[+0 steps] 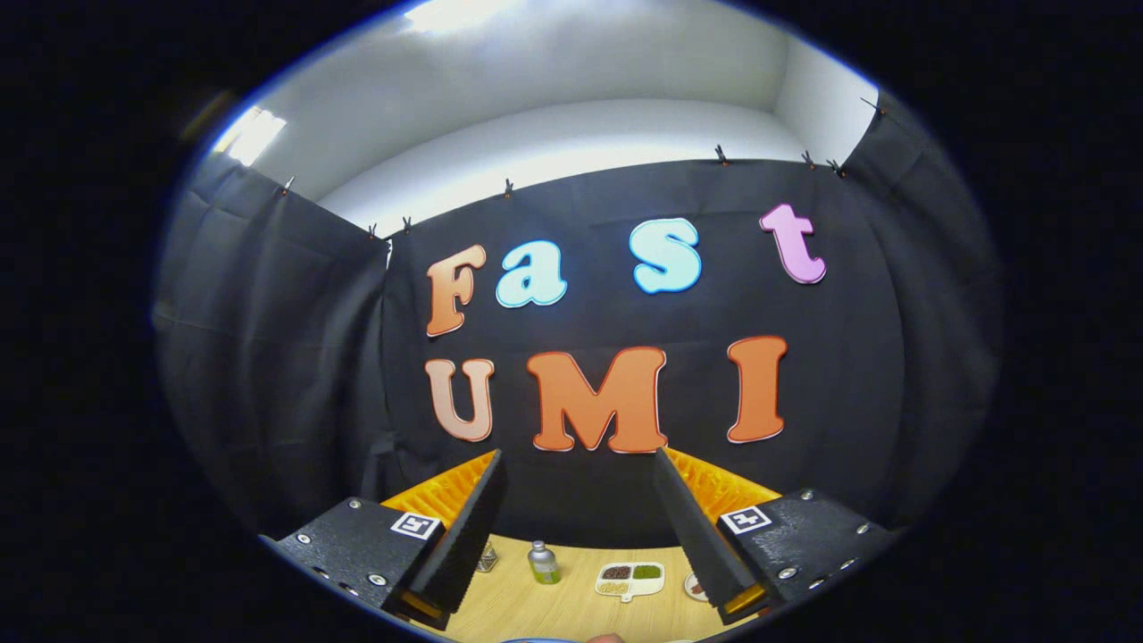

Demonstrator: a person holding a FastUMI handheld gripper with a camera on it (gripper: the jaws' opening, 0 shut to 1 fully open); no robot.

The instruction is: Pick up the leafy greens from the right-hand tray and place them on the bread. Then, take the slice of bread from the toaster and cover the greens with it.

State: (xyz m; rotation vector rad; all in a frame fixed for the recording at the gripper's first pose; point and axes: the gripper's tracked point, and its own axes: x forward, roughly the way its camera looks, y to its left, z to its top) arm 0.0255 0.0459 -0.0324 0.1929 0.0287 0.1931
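Observation:
My gripper (579,482) stands open, its two black fingers (464,536) spread wide with nothing between them, held high and pointing at the booth's back wall. Below and between the fingers lies the wooden table (536,603). On it a small white divided tray (630,579) holds dark red, green and pale fillings. A round red-and-white thing (695,586) peeks out beside the right finger. I cannot make out the leafy greens, the bread or the toaster.
A small green-capped bottle (543,563) stands on the table left of the divided tray. A small glass jar (487,557) sits beside the left finger. The black cloth wall rises just behind the table.

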